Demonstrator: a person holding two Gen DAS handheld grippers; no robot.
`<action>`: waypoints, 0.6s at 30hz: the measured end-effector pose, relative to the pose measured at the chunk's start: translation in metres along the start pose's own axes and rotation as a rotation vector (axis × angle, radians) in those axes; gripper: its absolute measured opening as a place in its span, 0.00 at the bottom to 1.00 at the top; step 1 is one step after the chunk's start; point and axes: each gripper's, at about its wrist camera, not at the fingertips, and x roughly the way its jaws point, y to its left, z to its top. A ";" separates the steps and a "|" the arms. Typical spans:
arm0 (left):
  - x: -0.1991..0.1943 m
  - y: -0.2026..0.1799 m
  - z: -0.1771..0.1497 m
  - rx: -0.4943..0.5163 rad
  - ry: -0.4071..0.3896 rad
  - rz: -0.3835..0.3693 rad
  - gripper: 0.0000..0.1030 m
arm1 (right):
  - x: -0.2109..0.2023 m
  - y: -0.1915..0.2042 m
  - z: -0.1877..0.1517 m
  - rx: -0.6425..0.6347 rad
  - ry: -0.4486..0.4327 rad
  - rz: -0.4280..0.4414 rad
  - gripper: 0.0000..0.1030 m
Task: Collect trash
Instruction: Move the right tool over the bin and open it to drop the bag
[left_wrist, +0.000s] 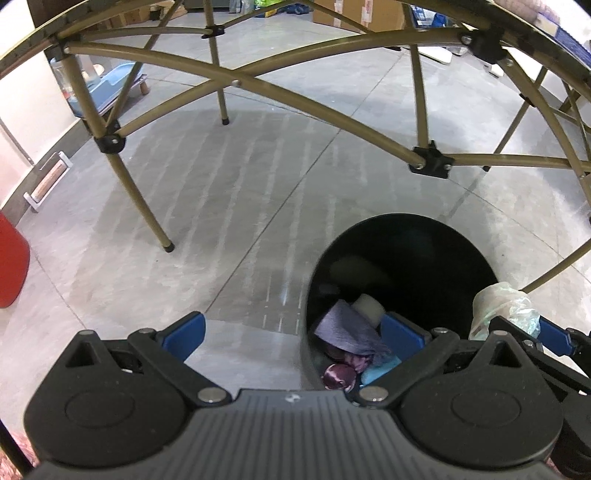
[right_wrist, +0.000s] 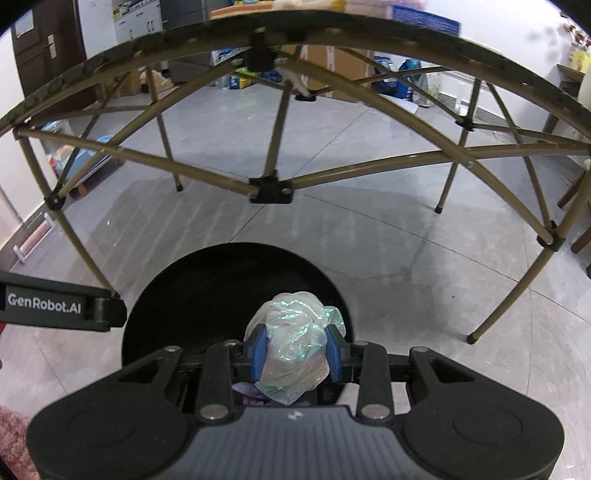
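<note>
We take the round black trash bin (right_wrist: 236, 280) on the grey tiled floor (right_wrist: 369, 240) as our landmark; it stands just in front of the folding table's tan metal legs (right_wrist: 273, 147). Our right gripper (right_wrist: 295, 349) hangs over the bin's near rim, and the crumpled ball of clear, iridescent plastic film (right_wrist: 291, 347) sits directly above the dark opening, so we judge that the coming move turns on a straight drop. The ball has no clear long axis. Our right fingers (right_wrist: 258, 349) are clamped on it from both sides. Our left gripper (left_wrist: 291, 332) is at the bin's left edge, its blue fingers (left_wrist: 184, 332) wide apart and holding nothing. Inside the bin lie a purple cloth (left_wrist: 351, 328) and other scraps.
</note>
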 end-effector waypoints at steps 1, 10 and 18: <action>0.000 0.002 0.000 -0.003 0.000 0.004 1.00 | 0.001 0.003 0.000 -0.004 0.007 -0.001 0.31; 0.004 0.020 -0.005 -0.009 0.007 0.051 1.00 | 0.019 0.023 -0.001 -0.020 0.059 0.002 0.31; 0.009 0.032 -0.008 -0.018 0.020 0.080 1.00 | 0.039 0.033 -0.004 -0.021 0.113 0.004 0.31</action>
